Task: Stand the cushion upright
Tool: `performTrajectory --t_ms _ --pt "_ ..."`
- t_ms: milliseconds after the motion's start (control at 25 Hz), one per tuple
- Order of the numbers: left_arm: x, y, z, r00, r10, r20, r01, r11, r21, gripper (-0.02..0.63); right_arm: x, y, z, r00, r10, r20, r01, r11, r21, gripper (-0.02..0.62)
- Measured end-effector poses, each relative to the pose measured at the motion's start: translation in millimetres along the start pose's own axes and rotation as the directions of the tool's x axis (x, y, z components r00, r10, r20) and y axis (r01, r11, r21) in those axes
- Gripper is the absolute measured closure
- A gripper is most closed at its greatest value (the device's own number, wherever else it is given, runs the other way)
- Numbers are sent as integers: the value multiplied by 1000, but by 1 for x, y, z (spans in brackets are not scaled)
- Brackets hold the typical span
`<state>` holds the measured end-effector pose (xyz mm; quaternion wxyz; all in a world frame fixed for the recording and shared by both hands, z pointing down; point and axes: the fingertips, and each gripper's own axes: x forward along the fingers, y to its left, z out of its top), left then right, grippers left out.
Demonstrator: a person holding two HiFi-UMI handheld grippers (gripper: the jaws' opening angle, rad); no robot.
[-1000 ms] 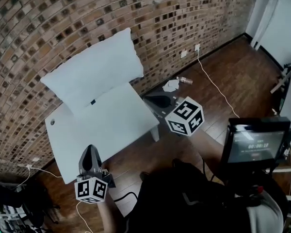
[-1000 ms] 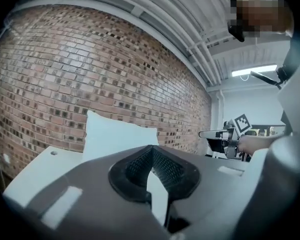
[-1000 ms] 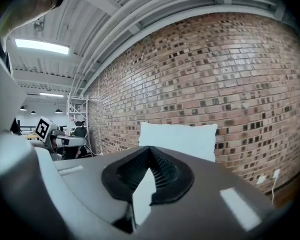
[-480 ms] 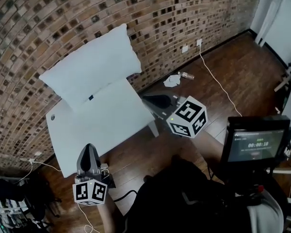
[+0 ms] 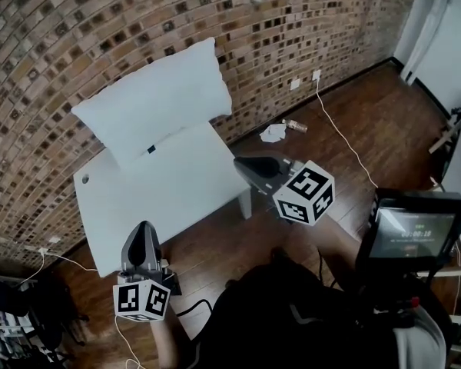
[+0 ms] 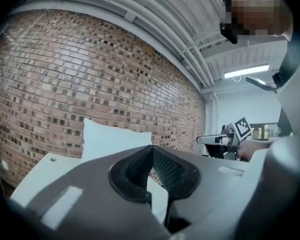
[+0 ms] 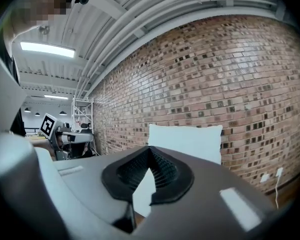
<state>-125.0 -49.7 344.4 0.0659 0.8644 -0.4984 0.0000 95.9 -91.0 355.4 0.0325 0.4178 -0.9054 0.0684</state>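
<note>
Cushion (image 5: 154,98) stands on its long edge at the back of the white counter (image 5: 169,198), its face leaning on the brick wall (image 5: 61,37), so the task looks done or nearly so. Left tongs (image 5: 144,233) hang off the counter's near edge, pinched together with nothing between them. Right tongs (image 5: 243,163) sit just off the counter's right end, likewise pinched together and empty. Neither touches the cushion, and both are well apart from it.

Trouble from here would come mostly from the cushion itself. It is soft and rests only on a narrow lower edge and the wall, so I judge its foot could creep forward on the smooth counter until it slumps flat. Its right corner appears to reach the counter's right end, perhaps past it. If so, that unsupported corner could sag and drag the cushion sideways toward the floor (image 5: 384,114).

Any touch now is a second risk. Tongs pinched tight can only push, and a poke low on the face would kick the foot out. A knock to the counter from a swinging hand could do the same. A white cable (image 5: 342,137) trails across the floor on the right, something to trip on when stepping away.
</note>
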Motion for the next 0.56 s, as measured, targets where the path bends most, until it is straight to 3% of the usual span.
performTrajectory --t_ms 560 --pt "-3 7 1 1000 1 10 -1 1000 -23 600 8 8 11 1000 3 -5 -3 999 -33 589"
